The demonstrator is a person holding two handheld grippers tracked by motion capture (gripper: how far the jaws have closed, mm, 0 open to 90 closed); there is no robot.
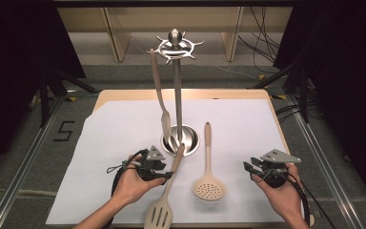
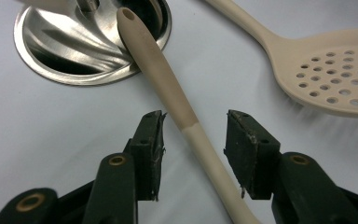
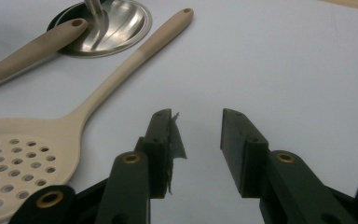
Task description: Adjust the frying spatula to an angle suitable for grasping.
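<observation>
Handle of the slotted spatula (image 2: pixel 186 116) lies between the open jaws of the left tool (image 2: pixel 193 140), not yet touched by them, w/ its long axis running from the blade near the person up to the tip, which leans on the rim of the steel stand base (image 2: pixel 51 56). Left tool is clearly the nearer one, so I judge closing on the handle comes next. Right tool (image 3: pixel 198 140) is open and empty over the white bench (image 3: pixel 284 70), w/ the skimmer (image 3: pixel 23 154) lying flat to its left.
</observation>
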